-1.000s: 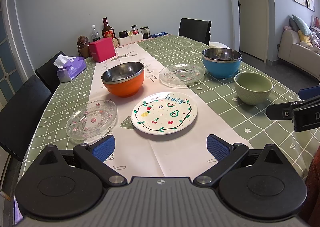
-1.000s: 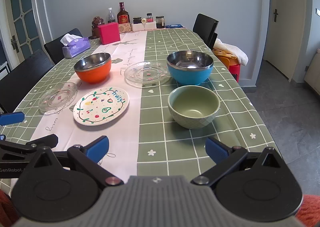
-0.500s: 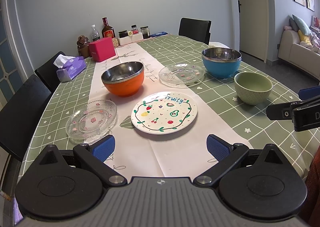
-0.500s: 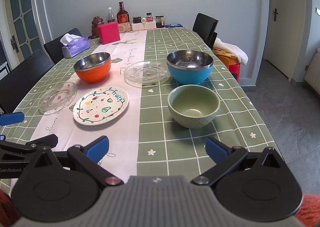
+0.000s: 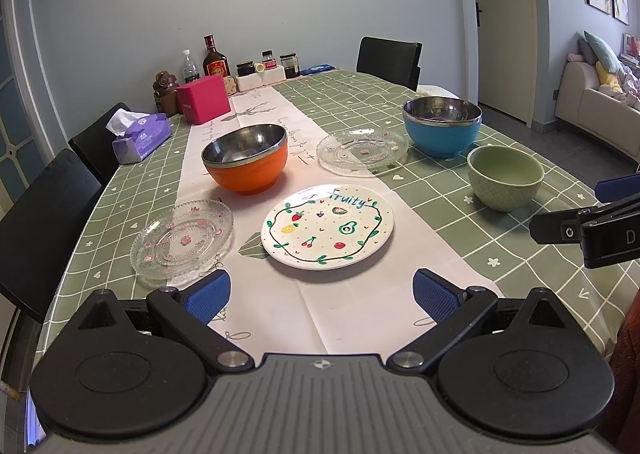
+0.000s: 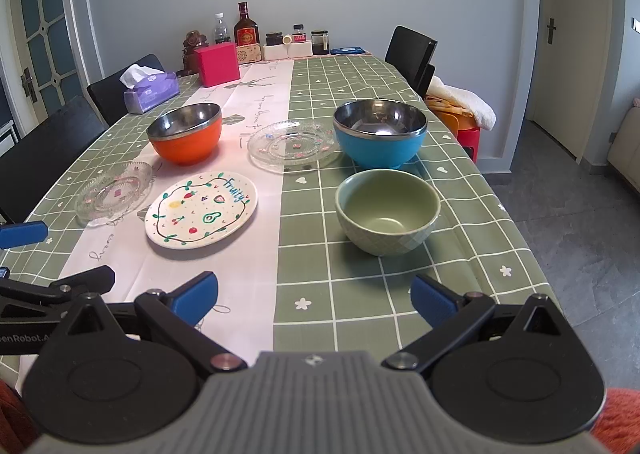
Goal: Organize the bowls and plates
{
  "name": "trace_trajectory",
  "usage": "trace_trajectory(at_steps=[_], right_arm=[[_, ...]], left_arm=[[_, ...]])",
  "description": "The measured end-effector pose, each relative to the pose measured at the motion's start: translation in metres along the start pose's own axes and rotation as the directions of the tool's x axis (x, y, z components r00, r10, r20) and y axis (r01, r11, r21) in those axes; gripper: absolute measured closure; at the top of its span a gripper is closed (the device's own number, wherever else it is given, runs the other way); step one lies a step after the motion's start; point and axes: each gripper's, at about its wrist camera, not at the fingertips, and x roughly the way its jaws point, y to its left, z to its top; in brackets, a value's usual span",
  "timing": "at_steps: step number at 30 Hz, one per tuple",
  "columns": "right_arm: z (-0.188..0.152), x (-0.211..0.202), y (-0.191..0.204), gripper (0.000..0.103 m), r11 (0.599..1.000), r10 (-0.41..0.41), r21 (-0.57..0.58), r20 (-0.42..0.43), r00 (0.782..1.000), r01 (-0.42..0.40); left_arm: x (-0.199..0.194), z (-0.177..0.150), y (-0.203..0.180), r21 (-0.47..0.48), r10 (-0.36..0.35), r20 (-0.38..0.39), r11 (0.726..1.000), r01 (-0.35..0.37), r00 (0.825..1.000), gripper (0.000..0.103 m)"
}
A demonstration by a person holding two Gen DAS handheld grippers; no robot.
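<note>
A white "Fruity" plate [image 5: 327,229] [image 6: 201,210] lies on the pale runner, close in front of my open left gripper [image 5: 322,294]. Left of it sits a glass plate [image 5: 182,238] [image 6: 115,194]. Behind stand an orange bowl [image 5: 246,161] [image 6: 185,138], a second glass plate [image 5: 362,151] [image 6: 294,145] and a blue bowl [image 5: 442,130] [image 6: 380,138]. A green bowl [image 5: 505,176] [image 6: 387,210] stands ahead of my open right gripper [image 6: 314,296]. Both grippers hover near the table's front edge, holding nothing.
At the far end stand a pink box [image 5: 204,98], a purple tissue box [image 5: 140,136], bottles and jars [image 5: 216,58]. Black chairs [image 5: 48,214] line the left side and one chair [image 6: 412,50] the far right. A towel-covered stool [image 6: 460,106] stands by the right edge.
</note>
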Motion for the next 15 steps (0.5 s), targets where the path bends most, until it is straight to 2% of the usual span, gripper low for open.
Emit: trace_trajectory(at_steps=[15], right_arm=[[-0.0011,-0.0010,-0.0013,0.003,1.000,0.012,0.007,0.009,1.000,-0.012]], left_arm=[[-0.0027,0.0042,-0.0031,0.009,-0.019,0.024,1.000,0.019,1.000,0.000]])
